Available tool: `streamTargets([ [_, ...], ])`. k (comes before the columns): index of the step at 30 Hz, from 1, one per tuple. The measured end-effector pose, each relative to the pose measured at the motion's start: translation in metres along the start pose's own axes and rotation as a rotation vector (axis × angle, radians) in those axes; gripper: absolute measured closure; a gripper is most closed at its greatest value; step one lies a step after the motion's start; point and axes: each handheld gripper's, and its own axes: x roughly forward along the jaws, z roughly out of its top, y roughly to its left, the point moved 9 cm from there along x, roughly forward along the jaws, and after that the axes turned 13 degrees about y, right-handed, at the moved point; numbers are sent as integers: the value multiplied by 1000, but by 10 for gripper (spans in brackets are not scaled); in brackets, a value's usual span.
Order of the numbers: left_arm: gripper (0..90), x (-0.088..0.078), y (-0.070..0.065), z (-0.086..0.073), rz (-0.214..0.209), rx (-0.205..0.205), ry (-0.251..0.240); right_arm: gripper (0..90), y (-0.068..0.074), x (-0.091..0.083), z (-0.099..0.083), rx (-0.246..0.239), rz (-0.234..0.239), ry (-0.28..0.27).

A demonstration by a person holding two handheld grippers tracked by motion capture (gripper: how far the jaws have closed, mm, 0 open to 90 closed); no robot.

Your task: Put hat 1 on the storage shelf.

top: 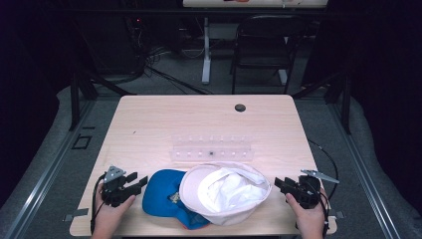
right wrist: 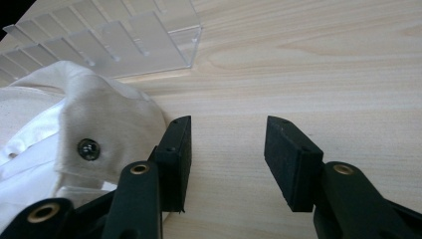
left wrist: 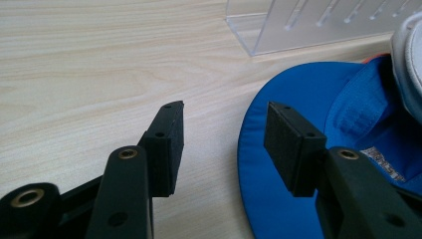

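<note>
On the pale wooden worktop [top: 149, 124] two caps lie upturned near the person's edge: a blue cap [top: 161, 195] on the left and a white cap [top: 226, 191] on the right, the white one overlapping the blue one's right side. Just behind them stands a clear plastic rack [top: 211, 148] with a row of slots.

The left hand [top: 110, 211] comes in from the bottom edge of the high view and holds the left gripper [top: 141, 181] low and roughly level, pointing rightward toward the blue cap. Its jaws stand apart with nothing between them. In the left gripper view, the brim of the blue cap [left wrist: 298, 99] curves in under the right-hand jaw, while the other jaw is over bare wood; whether the jaw touches the fabric cannot be told.

The right hand [top: 309, 214] mirrors this pose on the far side, holding the right gripper [top: 279, 185] low and pointing leftward at the white cap. Its jaws are also apart and empty. In the right gripper view, the white cap [right wrist: 99, 114], showing a small metal snap [right wrist: 88, 148], lies just beside the left-hand jaw, and the clear rack [right wrist: 124, 40] sits beyond it.
</note>
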Motion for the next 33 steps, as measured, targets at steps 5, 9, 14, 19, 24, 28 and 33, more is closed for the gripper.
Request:
streamTargets([
  [5, 506, 0, -4, -1, 0, 5, 3, 515, 3, -3, 4, 0, 7, 2],
  [9, 506, -1, -6, -2, -3, 5, -1, 531, 6, -3, 7, 17, 40, 54],
  [14, 507, -2, -9, -2, -14, 5, 9, 559, 18, -9, 12, 11, 75, 109],
  [19, 508, -1, -12, 0, -14, 13, -3, 579, 30, -27, 19, -36, 81, 147],
  [24, 516, -2, -12, 0, -17, 6, 0, 599, 40, -42, 18, -48, 111, 185],
  [28, 521, -3, -11, -1, -14, 8, 1, 603, 46, -45, 12, -55, 122, 212],
  [33, 541, -5, -11, -1, -7, 10, 1, 609, 50, -39, 2, -42, 139, 248],
])
